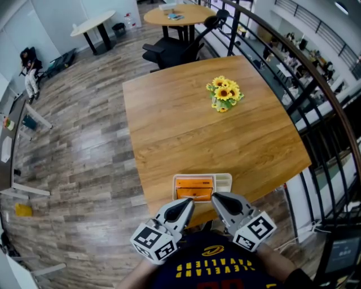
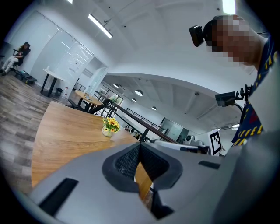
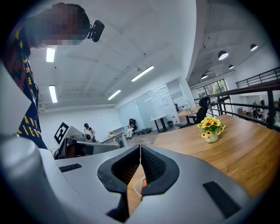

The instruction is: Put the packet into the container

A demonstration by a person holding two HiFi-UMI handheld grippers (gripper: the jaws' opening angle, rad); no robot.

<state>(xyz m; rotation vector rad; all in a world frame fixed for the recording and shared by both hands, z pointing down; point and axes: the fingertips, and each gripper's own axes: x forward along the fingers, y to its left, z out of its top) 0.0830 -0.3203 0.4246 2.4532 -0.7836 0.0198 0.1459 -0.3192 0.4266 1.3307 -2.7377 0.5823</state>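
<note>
An orange packet lies inside a shallow pale container at the near edge of the wooden table. Both grippers hover just short of that edge, close to my body. My left gripper sits left of the container with its jaws shut and nothing between them; its own view shows the closed jaws and the table beyond. My right gripper is to the right, also shut and empty, its jaws meeting at the tips. A sliver of the container and orange packet shows below them.
A small vase of yellow sunflowers stands toward the table's far right. A railing runs along the right side with a drop beyond. Black chairs and round tables stand past the far end on the wood floor.
</note>
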